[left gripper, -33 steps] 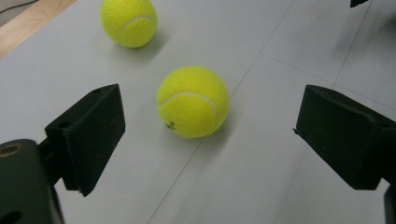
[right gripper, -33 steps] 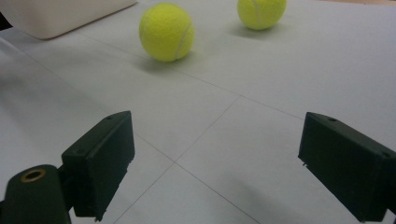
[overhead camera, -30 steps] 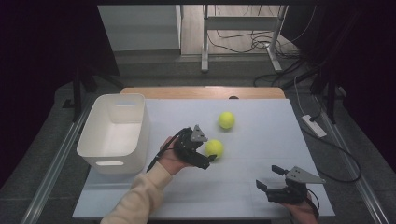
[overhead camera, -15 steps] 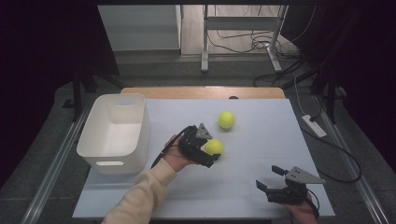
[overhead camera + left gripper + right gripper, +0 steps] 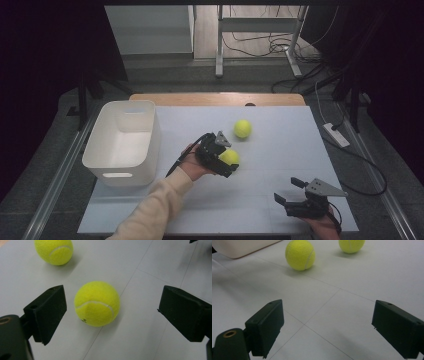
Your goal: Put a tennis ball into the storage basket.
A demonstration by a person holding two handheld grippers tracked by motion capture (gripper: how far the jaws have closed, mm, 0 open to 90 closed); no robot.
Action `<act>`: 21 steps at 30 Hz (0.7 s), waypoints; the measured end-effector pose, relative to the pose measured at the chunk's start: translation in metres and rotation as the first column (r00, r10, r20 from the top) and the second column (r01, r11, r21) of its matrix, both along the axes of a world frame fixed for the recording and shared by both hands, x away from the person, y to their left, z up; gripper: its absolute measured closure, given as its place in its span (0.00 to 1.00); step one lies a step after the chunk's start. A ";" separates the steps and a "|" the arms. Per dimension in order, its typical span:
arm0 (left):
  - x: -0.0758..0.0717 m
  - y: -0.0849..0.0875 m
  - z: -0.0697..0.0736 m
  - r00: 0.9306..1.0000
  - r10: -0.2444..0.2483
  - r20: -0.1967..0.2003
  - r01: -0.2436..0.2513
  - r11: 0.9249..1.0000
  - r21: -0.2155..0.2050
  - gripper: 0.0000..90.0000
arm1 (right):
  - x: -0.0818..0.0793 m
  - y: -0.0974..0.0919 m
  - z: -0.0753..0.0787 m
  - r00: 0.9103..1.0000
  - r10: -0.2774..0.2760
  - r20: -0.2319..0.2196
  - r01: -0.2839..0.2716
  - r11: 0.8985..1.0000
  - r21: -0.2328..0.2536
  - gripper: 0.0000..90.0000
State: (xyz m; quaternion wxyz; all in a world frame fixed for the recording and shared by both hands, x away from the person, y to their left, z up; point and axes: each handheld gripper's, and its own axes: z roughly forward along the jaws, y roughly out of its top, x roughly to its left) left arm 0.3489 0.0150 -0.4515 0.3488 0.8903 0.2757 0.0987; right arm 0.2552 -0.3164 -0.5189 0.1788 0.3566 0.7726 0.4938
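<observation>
Tennis ball between spread left fingers, not gripped

Tennis ball (image 5: 97, 303) sits on the table (image 5: 280, 200), between the two black fingers (image 5: 47, 313) of the left gripper (image 5: 227, 162). In the left gripper view the ball lies closer to the left-side finger, with a narrow gap there and a wide gap to the other finger. No pad touches it. Left fingers stand wide apart, nothing clamped. In the high view the same ball (image 5: 230, 157) is at table centre, partly covered by the gripper body, the person's left hand (image 5: 192, 162) behind it, cream sleeve (image 5: 150, 210) coming in from the bottom edge.

Second tennis ball (image 5: 242, 128) lies farther back on the table, near the first, apart from it, not touching. It also shows at the top left of the left gripper view (image 5: 53, 250).

White bin (image 5: 122, 142) stands upright on the left part of the table, well apart from both balls, interior looks bare.

Right gripper (image 5: 290, 192) is at the front right of the table, well apart from both balls, held by the right hand (image 5: 325, 227) at the bottom edge. Its fingers (image 5: 265, 327) are spread wide over bare table, nothing between them. The right gripper view has both balls far ahead and the bin's corner at top left.

Power strip (image 5: 336, 135) lies on the floor to the right of the table.
</observation>
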 end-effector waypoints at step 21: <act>0.016 -0.010 -0.016 0.998 0.031 -0.049 -0.029 0.999 0.042 0.06 | 0.003 0.003 0.000 1.000 0.016 0.001 -0.016 1.000 0.000 0.12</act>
